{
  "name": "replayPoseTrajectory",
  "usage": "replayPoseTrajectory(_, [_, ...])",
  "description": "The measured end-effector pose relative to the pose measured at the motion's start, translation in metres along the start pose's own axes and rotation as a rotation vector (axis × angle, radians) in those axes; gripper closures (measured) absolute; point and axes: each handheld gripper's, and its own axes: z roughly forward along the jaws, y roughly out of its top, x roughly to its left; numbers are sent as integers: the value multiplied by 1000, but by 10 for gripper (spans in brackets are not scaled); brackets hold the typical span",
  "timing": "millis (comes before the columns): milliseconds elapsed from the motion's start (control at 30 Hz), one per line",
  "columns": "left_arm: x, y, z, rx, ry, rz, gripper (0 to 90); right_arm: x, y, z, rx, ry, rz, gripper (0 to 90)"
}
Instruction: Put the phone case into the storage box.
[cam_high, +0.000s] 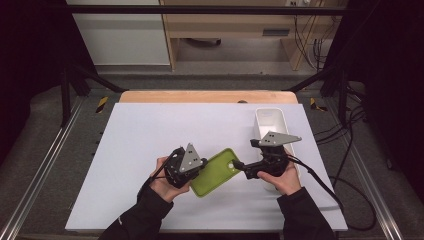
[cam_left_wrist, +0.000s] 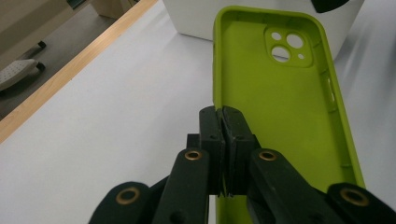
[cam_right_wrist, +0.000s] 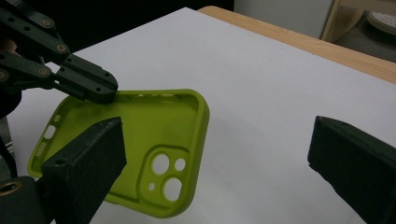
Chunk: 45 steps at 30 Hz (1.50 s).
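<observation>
White bin: a long, narrow white bin (cam_high: 270, 120) stands on the far right of the surface, its length running near to far; from the high view its far half looks bare inside, while the near half is hidden behind the right gripper and hand, so I cannot tell what lies there.
Phone case: a lime-green phone case (cam_high: 216, 171) is near the middle of the surface, between the two hands, hollow side up; its camera cut-outs sit at the end towards the bin. Whether it rests on the surface or is lifted off it I cannot tell.
Left gripper: the left gripper (cam_left_wrist: 223, 122) has its fingers clenched on one long side wall of the phone case, one finger inside the rim and one outside, as the left gripper view shows.
Right gripper: the right gripper (cam_right_wrist: 219, 154) is just right of the case, in front of the near part of the bin; its fingers stand wide apart and released, with the camera corner of the case beside the left one and bare surface between them.
Surface: a white surface (cam_high: 150, 135) on a wooden top, bare to the left and far side of the case.
Around: cables trail over the dark floor on the right; pale cabinets stand beyond the far edge.
In the way: the right hand and gripper cover the near part of the bin.
</observation>
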Motion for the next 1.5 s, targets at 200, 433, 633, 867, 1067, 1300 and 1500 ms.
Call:
replayPoseTrajectory(200, [-4,5,1,-6,2,20,877,-2,4,3,29,21,17,82])
replayPoseTrajectory(433, [-7,8,2,-1,-2,35,877,-4,3,8,76,41,22,116])
replayPoseTrajectory(633, [-10,8,4,-1,-5,38,877,-4,2,10,83,54,25,146])
replayPoseTrajectory(867, [-11,6,4,-2,-7,41,877,-4,1,12,109,86,26,200])
replayPoseTrajectory(1067, [-12,4,3,4,-4,44,877,-5,2,14,131,114,48,298])
replayPoseTrajectory(1300, [-13,3,3,6,-5,49,877,-7,1,16,160,142,63,439])
replayPoseTrajectory(1500, [-15,1,5,6,-11,53,877,-9,2,17,181,168,90,539])
